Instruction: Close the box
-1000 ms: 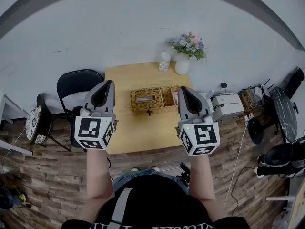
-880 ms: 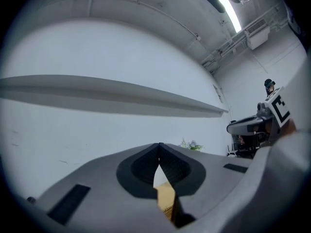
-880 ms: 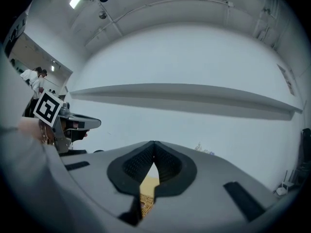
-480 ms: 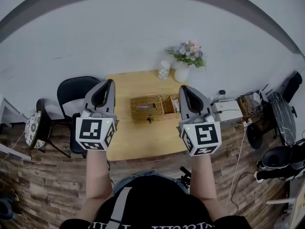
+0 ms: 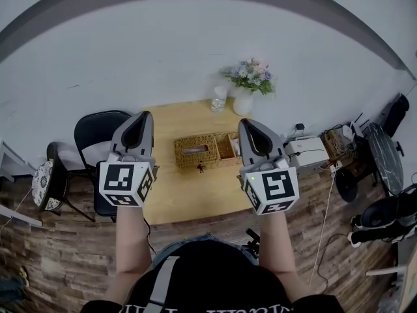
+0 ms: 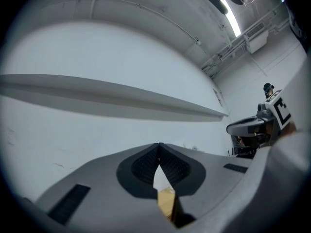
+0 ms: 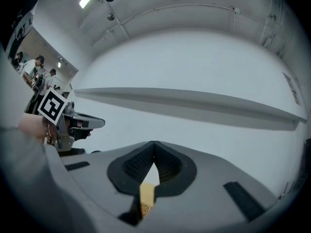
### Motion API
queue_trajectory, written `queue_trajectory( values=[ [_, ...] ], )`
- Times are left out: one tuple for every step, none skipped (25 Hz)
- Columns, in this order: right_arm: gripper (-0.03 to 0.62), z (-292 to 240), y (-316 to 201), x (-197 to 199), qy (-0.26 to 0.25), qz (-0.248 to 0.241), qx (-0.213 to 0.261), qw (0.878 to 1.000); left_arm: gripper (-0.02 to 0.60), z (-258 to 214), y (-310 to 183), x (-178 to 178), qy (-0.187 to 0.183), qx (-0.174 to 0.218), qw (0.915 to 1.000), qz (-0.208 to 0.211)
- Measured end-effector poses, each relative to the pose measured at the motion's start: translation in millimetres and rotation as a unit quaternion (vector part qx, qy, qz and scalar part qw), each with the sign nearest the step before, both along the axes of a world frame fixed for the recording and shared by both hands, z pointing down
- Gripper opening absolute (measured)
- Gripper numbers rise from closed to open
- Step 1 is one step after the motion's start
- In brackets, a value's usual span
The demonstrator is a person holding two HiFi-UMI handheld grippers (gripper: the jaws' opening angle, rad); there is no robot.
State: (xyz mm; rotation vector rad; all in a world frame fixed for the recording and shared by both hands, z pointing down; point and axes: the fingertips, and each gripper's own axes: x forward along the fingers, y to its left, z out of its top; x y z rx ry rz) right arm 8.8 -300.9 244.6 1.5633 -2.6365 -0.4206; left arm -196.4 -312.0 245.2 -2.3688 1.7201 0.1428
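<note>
Left tool [image 6: 159, 147] (jaws together) before a white wall [image 6: 107, 47]

open wicker box [image 5: 199, 150] on table [image 5: 189, 189]

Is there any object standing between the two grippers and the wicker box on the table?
Nothing visible does. In the head view the left gripper and right gripper flank the wicker box; the vase and glass stand behind it.

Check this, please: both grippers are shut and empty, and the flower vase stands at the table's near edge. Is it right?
Not quite. In the head view the flower vase stands at the far edge of the table, beyond the wicker box. The rest holds.
</note>
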Motion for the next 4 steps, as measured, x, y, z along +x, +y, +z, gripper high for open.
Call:
queue_trajectory(
  values=[
    [0.014,-0.6,-1.1,0.4,0.002,0.0,0.001,1.0,0.012,-0.4,-1.6,0.0,0.001,0.0,1.0,-0.001],
    [0.014,-1.1,-2.2,0.9,0.003,0.0,0.002,1.0,0.012,-0.9,-3.3,0.1,0.002,0.001,1.0,-0.002],
    [0.014,-1.4,-3.1,1.2,0.003,0.0,0.002,1.0,0.012,-1.1,-4.9,0.1,0.002,0.001,1.0,-0.004],
    [0.014,-1.6,-4.1,1.6,0.003,-0.001,0.003,1.0,0.012,-1.3,-6.5,0.1,0.003,0.001,1.0,-0.005]
  ],
)
